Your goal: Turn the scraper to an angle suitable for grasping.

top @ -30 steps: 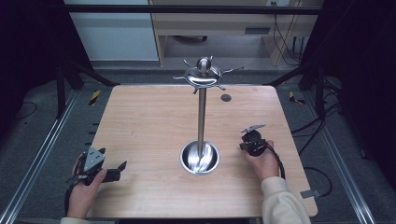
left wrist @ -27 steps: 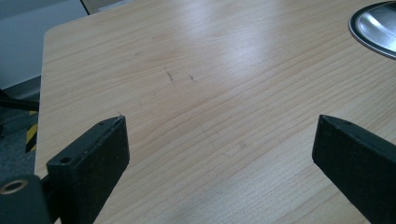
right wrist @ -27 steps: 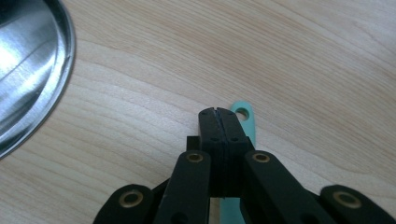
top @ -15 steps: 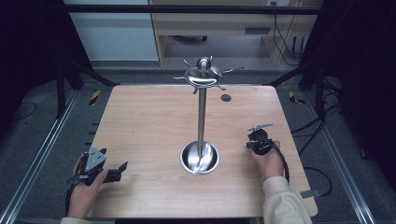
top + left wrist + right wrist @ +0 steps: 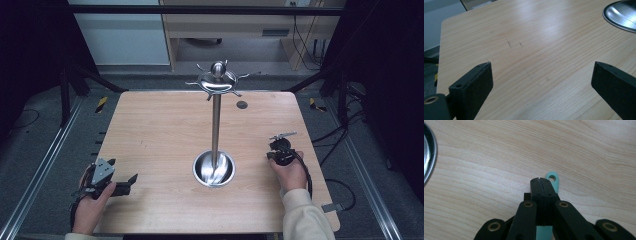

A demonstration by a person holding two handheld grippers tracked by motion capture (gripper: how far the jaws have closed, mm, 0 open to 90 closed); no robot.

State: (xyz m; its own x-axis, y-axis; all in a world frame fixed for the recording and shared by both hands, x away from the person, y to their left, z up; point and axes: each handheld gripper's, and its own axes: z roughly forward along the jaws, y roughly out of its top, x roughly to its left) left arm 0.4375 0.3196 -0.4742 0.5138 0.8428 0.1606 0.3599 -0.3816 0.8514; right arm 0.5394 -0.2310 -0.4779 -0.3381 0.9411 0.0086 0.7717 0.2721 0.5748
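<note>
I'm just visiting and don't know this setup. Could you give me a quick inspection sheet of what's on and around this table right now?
Surface: wooden table, faint scuff marks.
Job's things: steel stand with hooked top, upright in a round base mid-table; a teal strip with a hole.
Clutter: small dark disc near the far edge.
Grippers: left gripper open above bare wood; right gripper shut on the teal strip.
Cables: one loops from the right gripper; more on the floor.
Surroundings: black frame, metal rails, a desk beyond.
</note>
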